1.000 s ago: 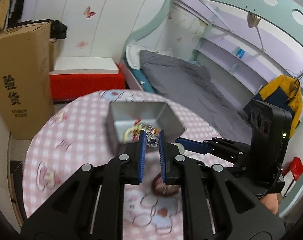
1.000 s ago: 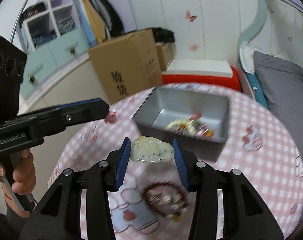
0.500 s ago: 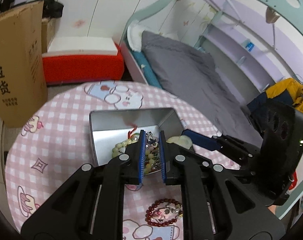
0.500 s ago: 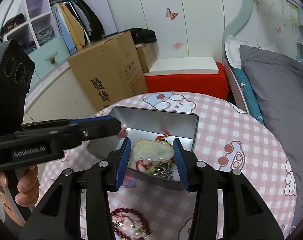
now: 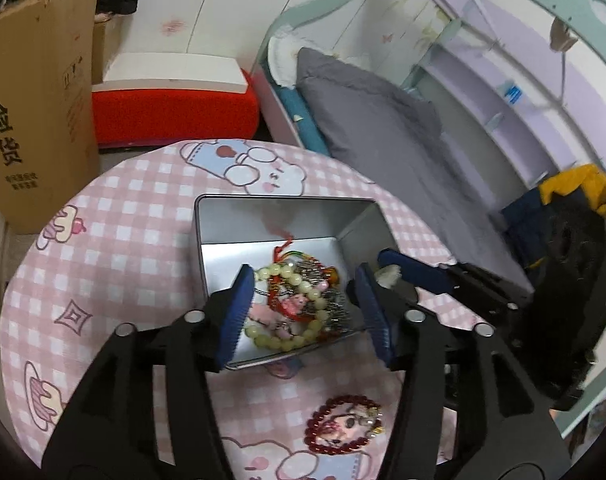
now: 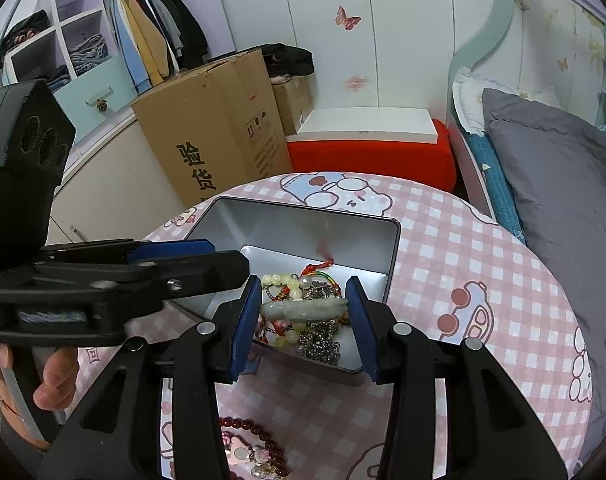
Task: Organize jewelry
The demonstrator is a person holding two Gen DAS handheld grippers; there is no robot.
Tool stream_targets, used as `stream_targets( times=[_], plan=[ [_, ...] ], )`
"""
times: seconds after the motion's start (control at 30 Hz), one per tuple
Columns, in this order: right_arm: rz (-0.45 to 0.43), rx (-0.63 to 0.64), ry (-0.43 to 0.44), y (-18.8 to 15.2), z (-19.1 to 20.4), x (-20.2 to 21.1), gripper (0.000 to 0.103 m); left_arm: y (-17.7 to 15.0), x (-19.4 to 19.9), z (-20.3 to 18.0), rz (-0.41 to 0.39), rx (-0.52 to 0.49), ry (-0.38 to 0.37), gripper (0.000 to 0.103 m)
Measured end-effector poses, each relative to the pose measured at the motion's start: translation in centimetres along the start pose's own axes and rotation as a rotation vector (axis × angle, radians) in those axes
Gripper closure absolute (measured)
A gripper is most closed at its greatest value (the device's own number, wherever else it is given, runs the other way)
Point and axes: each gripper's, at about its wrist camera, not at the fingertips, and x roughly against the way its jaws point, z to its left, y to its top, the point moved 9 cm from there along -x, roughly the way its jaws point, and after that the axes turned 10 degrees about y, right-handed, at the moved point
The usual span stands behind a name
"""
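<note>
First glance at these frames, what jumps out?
The open silver tin mid-table, with a tangle of beads and chains heaped in its near end. The right hand-held gripper holds a pale jade piece over that heap. A dark red bead bracelet lies on the pink checked cloth in front of the tin.

Left tongs spread, right tongs clamped.
</note>
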Motion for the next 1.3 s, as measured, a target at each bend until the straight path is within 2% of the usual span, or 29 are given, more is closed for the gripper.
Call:
stream_targets(
  times=[0.1, 0.23, 0.4, 0.53, 0.67, 0.87, 0.97, 1.1, 1.3],
  plan=[
    [-0.01, -0.011, 0.018, 0.0, 0.1, 0.2, 0.062, 0.1, 0.6, -0.1, -0.017, -0.014, 0.023, 0.045],
    [-0.028, -0.011, 0.019, 0.2, 0.3, 1.0, 0.062, 0.1, 1.8, -0.5, -0.039, -0.015, 0.017, 0.045],
    [-0.065, 0.019, 0.012, 0.2, 1.1, 3.7, 0.062, -0.2, 4.6, -1.0, -0.098, -0.043, 0.043, 0.044],
    [-0.077, 0.056, -0.009, -1.0, 1.9, 5.9, 0.062, -1.2, 6.0, -1.0, -0.14, -0.076, 0.095, 0.043],
    [-0.055, 0.08, -0.034, -3.5, 2.6, 6.7, 0.062, -3.2, 6.6, -0.6, -0.141, -0.089, 0.125, 0.042],
    [0.027, 0.099, -0.017, -8.1, 4.5, 4.9, 0.062, -6.7, 6.9, 1.2, -0.118, -0.062, 0.173, 0.041],
    [0.063, 0.102, 0.005, -9.9, 5.5, 3.5, 0.068, -8.4, 7.0, 2.3, -0.102, -0.031, 0.19, 0.04],
    [0.089, 0.132, 0.001, -10.7, 6.8, 1.8, 0.076, -10.2, 6.9, 3.3, -0.085, -0.009, 0.21, 0.039],
    [0.098, 0.133, -0.005, -10.7, 7.3, 0.2, 0.08, -11.7, 7.5, 4.7, -0.073, 0.03, 0.211, 0.038]
  ],
)
